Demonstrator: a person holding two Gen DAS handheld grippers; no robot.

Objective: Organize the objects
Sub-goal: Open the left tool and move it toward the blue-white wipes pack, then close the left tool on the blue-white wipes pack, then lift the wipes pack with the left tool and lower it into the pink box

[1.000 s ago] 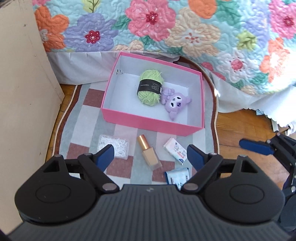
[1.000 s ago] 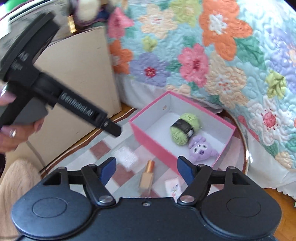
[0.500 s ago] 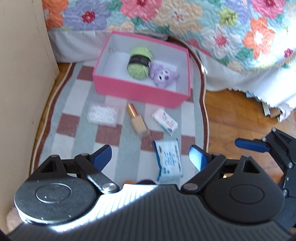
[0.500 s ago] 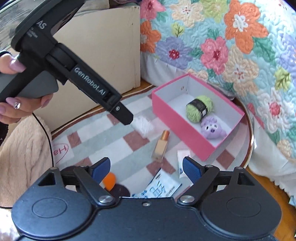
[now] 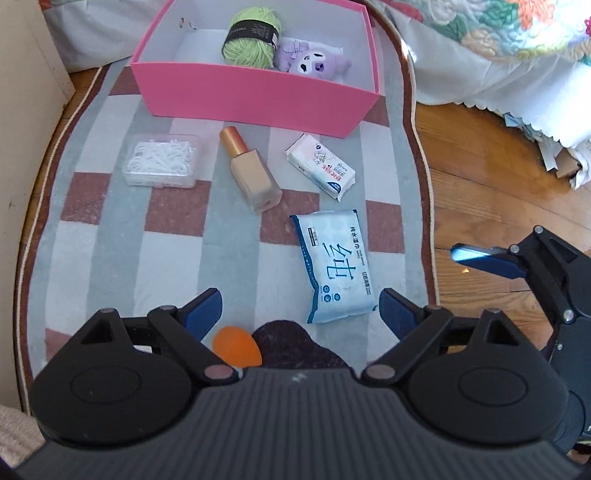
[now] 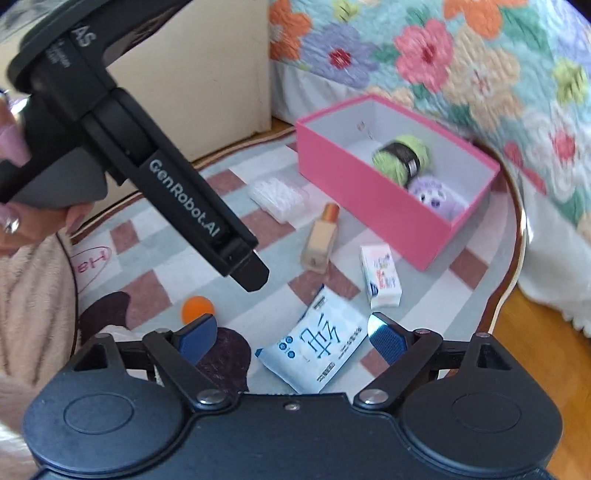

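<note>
Progress is judged partial. Two items, a green yarn ball [image 5: 252, 33] and a purple plush toy [image 5: 314, 62], are lodged inside the pink box [image 5: 255, 92]. Five items are left on the rug [image 5: 110, 236]: a clear floss-pick case [image 5: 161, 165], a foundation bottle [image 5: 250, 175], a small tissue pack [image 5: 320, 167], a wet-wipes pack [image 5: 337, 265] and an orange sponge [image 5: 236, 346]. The left hand-held gripper [image 5: 300, 314] is spread wide and empty above the wipes; the right hand-held gripper [image 6: 291, 338] is likewise released, nothing grasped.
</note>
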